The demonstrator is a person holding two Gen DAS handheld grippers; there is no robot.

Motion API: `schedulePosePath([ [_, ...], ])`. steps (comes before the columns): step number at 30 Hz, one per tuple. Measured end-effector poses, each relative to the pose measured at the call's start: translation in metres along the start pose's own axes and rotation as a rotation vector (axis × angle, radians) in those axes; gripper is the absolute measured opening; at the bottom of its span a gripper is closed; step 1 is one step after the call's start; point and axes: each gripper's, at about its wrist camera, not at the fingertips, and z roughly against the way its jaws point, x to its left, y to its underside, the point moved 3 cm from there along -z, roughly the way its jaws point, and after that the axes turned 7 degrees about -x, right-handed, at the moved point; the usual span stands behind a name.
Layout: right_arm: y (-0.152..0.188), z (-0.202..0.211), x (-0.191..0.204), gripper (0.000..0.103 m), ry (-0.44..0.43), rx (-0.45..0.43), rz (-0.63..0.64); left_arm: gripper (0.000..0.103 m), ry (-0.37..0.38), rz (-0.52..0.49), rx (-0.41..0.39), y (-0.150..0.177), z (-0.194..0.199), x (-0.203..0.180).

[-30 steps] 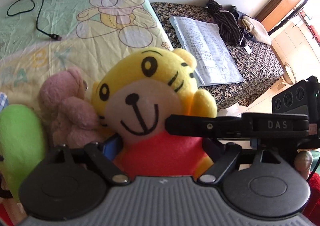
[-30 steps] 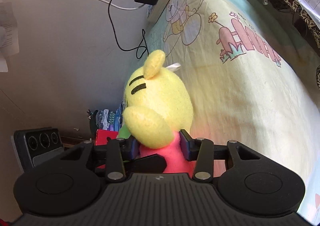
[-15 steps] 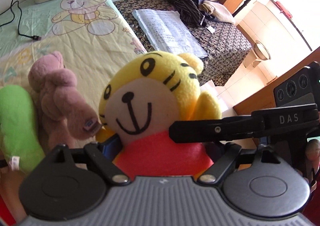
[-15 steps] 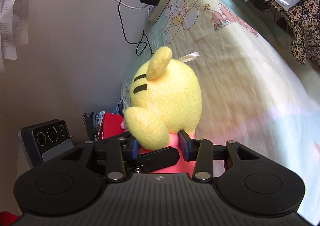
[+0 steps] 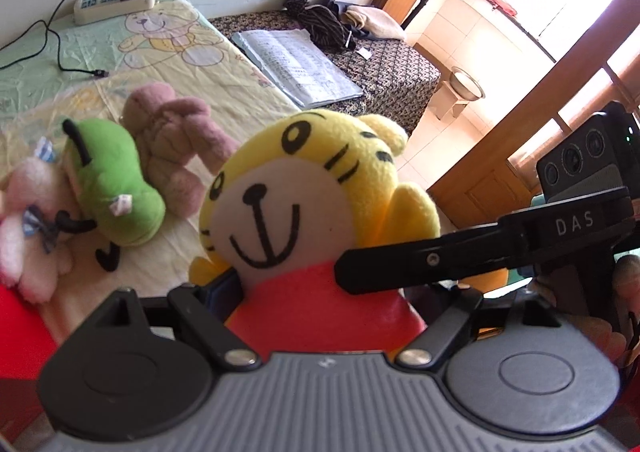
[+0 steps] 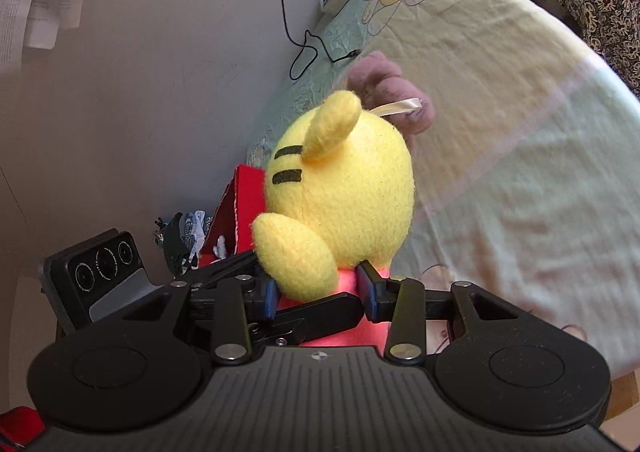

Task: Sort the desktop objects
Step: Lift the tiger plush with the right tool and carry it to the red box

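the yellow plush tiger in a red shirt (image 5: pixel 304 212) is held up above the pastel cartoon-print bedsheet (image 5: pixel 80 52), pinched at its red body by both tools. the left gripper (image 5: pixel 320 316) squeezes the shirt from the front, and the right gripper (image 6: pixel 320 292) clamps it from behind. only the left view shows the tiger's smiling face, the green plush toy (image 5: pixel 112 180), the pale pink plush (image 5: pixel 28 228) cut off at the edge, and the open notebook (image 5: pixel 296 64). the right view shows just the back of the head, with the mauve plush bear (image 6: pixel 384 88) half hidden behind it.
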Motion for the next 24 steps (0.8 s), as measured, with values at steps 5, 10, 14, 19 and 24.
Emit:
schedulePosePath([
  [5,0.032,-0.022,0.043,0.042,-0.010,0.001,0.059,0.086,0.002,-0.009,-0.049,0.018,0.053,0.026],
  [10,0.052,-0.050,0.084,0.042,-0.051,0.007,0.123,0.086,-0.036,-0.023,-0.124,0.031,0.107,0.049],
  [14,0.063,-0.076,0.115,0.042,-0.093,0.036,0.171,0.086,-0.075,-0.008,-0.169,0.039,0.145,0.069],
  [19,0.070,-0.107,0.150,0.042,-0.150,0.076,0.239,0.086,-0.130,0.011,-0.239,0.043,0.186,0.092],
  [24,0.071,-0.130,0.182,0.042,-0.190,0.094,0.310,0.086,-0.173,0.030,-0.307,0.040,0.216,0.116],
])
